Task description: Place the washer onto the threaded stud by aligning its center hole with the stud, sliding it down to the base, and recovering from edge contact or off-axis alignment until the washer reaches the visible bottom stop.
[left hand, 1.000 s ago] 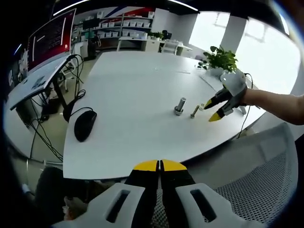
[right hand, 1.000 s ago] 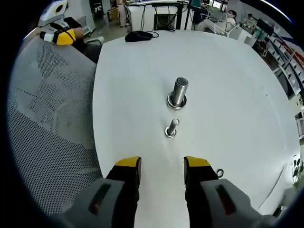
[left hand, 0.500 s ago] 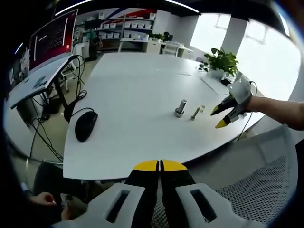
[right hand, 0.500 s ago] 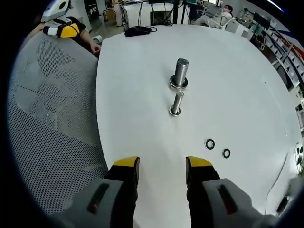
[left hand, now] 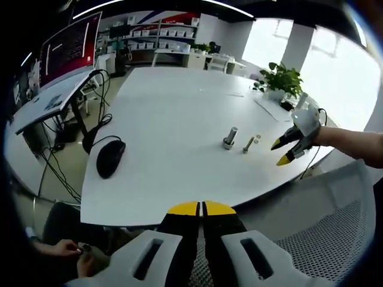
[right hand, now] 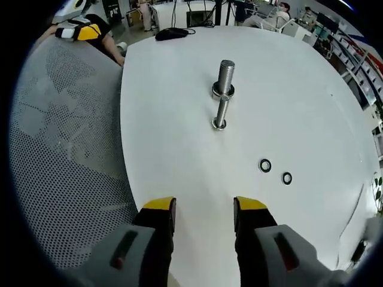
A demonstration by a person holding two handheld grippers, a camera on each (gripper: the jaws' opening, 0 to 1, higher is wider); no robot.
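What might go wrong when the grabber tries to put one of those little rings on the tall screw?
The two washers lie flat and close together on the smooth white table, so the open right gripper may slip off one or nudge the other away. The thin stud stands right in front of the thick stud, so a washer could bump the wrong one. The washer holes look small, so one may catch on the stud tip and tilt.

Black mouse (left hand: 108, 158) on white table (left hand: 167, 113); potted plant (left hand: 281, 78) behind.

Opposing table-edge views, both sharing studs (right hand: 222, 78)
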